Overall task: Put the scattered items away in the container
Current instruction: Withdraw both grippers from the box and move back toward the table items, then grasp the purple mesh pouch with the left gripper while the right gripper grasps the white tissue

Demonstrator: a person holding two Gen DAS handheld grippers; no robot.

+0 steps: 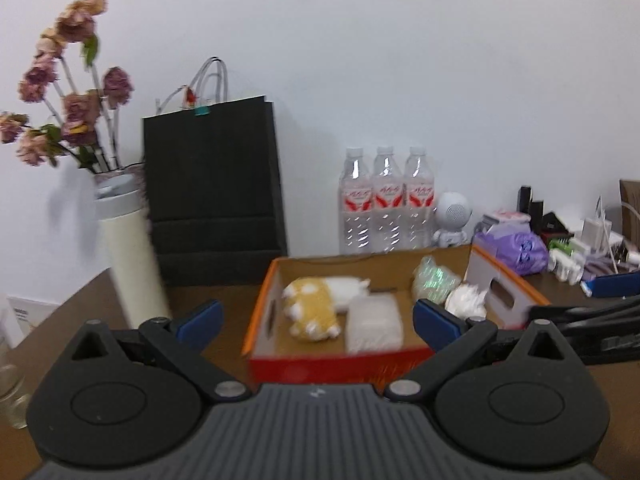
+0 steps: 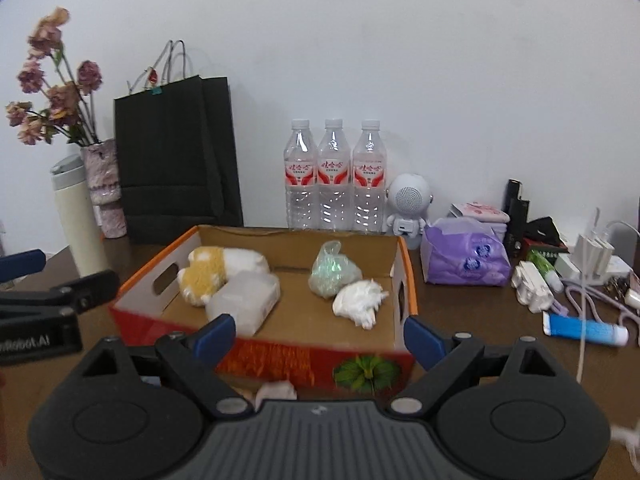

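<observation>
An orange-and-red cardboard box (image 1: 338,362) (image 2: 276,356) stands open on the brown table. Inside it lie a yellow-and-white plush toy (image 1: 314,308) (image 2: 204,278), a clear white packet (image 1: 374,324) (image 2: 246,302), a greenish plastic bag (image 1: 434,280) (image 2: 330,276) and a crumpled white bag (image 1: 466,300) (image 2: 358,304). A small pale crumpled item (image 2: 276,392) rests on the table in front of the box, just ahead of my right gripper (image 2: 319,340). That gripper is open and empty. My left gripper (image 1: 319,322) is also open and empty, facing the box's front wall.
A cream thermos (image 1: 132,256), a vase of dried flowers (image 2: 102,184) and a black paper bag (image 1: 212,192) stand at the left. Three water bottles (image 2: 334,176) and a white robot speaker (image 2: 408,208) line the wall. A purple tissue pack (image 2: 464,258), a blue tube (image 2: 580,330) and chargers crowd the right.
</observation>
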